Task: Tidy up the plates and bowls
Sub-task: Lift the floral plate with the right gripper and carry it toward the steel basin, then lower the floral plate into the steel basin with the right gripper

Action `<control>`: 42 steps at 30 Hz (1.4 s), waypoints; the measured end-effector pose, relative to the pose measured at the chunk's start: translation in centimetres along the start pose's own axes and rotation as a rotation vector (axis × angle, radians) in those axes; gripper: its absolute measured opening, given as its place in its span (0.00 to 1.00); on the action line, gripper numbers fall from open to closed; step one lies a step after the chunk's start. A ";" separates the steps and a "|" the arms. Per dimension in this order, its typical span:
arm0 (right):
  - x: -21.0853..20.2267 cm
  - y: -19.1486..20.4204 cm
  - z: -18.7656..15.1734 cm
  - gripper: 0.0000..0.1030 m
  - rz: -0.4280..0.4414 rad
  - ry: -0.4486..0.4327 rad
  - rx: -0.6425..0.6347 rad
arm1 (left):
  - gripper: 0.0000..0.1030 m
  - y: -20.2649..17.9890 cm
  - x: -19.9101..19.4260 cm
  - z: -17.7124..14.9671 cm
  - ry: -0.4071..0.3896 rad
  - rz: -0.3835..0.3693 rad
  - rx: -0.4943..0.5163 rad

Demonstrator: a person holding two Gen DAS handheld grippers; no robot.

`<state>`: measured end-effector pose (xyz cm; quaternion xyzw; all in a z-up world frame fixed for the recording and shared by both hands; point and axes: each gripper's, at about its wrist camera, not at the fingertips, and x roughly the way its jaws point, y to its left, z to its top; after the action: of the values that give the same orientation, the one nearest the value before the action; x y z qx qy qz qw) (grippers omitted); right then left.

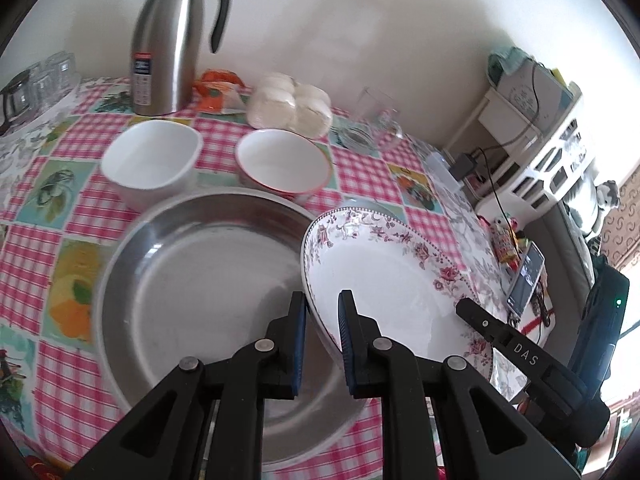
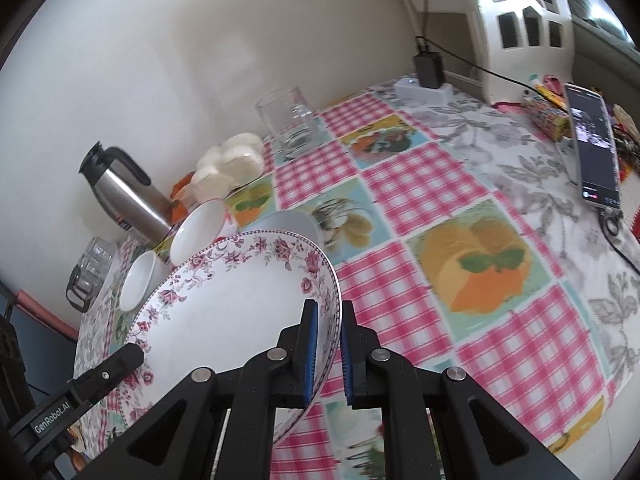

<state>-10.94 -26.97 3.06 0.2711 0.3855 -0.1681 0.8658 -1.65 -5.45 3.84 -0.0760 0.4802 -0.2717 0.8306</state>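
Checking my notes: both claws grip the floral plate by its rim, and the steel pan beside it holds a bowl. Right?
Not quite: the steel pan is empty, as the left wrist view shows. Both claws do grip the floral plate by its rim.

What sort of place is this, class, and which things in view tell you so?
Most likely a home dining or kitchen table. A checked tablecloth with fruit pictures covers it, and it holds a steel flask, bowls and a floral plate, with a phone charging nearby.
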 end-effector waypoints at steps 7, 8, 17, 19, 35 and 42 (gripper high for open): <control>1.1 3.3 -0.8 0.11 0.022 0.019 -0.033 | 0.16 3.1 -1.3 0.5 -0.025 0.016 -0.038; 1.3 3.8 -0.9 0.11 0.026 0.022 -0.037 | 0.16 3.5 -1.4 0.6 -0.028 0.019 -0.043; 2.5 6.7 -2.0 0.11 0.042 0.045 -0.074 | 0.16 6.6 -2.2 0.9 -0.031 0.044 -0.096; 2.8 7.2 -2.2 0.11 0.042 0.053 -0.080 | 0.16 7.3 -2.4 0.8 -0.029 0.054 -0.105; 5.5 9.3 -3.5 0.11 0.002 0.127 -0.131 | 0.16 10.2 -0.5 0.3 0.072 0.121 -0.155; 6.1 9.2 -3.9 0.11 -0.016 0.149 -0.150 | 0.16 10.3 0.6 -0.1 0.126 0.153 -0.155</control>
<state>-4.59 -17.82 -0.61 0.2139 0.4626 -0.1251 0.8512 2.38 2.88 -0.65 -0.0857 0.5555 -0.1739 0.8086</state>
